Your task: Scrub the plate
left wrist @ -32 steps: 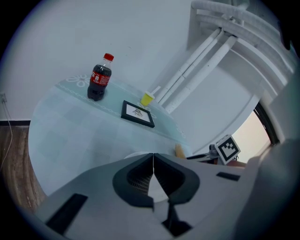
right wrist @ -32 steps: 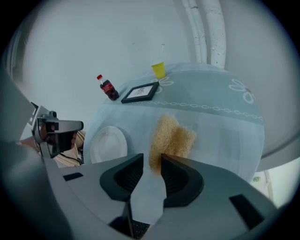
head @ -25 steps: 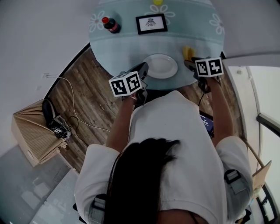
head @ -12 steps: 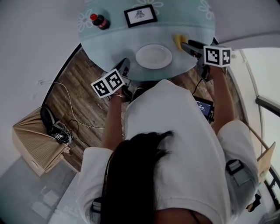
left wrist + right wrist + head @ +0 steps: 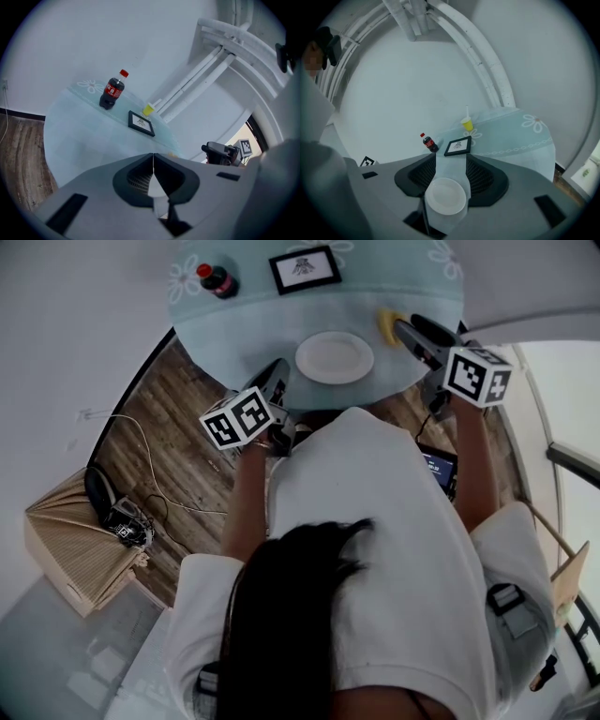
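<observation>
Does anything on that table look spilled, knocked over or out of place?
Nothing stands out. The plate lies flat on the tablecloth, near the edge closest to the person. The cola bottle and the yellow cup stand upright, and no spill shows around them.

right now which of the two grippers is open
The right gripper: its jaws have just been opening and stand wide apart, holding nothing. The left gripper differs: its jaws are pressed together.
</observation>
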A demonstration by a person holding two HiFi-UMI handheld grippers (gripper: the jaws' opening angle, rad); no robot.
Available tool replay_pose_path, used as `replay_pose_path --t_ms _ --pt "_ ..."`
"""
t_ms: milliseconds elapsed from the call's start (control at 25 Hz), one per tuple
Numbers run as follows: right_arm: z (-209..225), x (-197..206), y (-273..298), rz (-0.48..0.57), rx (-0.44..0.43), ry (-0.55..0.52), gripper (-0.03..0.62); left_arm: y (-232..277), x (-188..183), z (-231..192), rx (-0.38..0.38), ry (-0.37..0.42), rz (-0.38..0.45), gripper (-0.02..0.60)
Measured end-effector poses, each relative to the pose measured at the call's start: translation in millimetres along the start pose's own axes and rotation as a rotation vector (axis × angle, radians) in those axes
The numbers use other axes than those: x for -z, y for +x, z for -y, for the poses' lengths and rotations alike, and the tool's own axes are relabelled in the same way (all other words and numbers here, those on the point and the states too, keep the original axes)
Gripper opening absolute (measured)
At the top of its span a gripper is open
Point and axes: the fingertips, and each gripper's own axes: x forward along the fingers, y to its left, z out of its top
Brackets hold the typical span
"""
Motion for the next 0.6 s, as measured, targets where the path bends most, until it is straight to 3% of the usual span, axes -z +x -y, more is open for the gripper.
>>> replay_pose_path --t_ms 80,160,200,600 --pt "-5.3 0.7 -2.5 0.017 0.043 -0.045 0.199 -1.6 -6.2 8.3 0.01 0.03 0.02 0.012" --pt "-9.2 3.8 -4.0 0.026 0.093 -0.097 0.1 -4.5 -13.5 16.4 0.011 0.072 0.045 0.012" --pt "-10.8 5.5 -4.4 0.032 0.11 -0.113 0.089 -5.9 -16.6 20.6 0.013 0.093 0.056 0.012" --pt "-23.3 26.4 -10.4 0.11 0.201 -0.041 0.048 -25.2 -34.4 56.4 0.072 0.183 0.133 0.012"
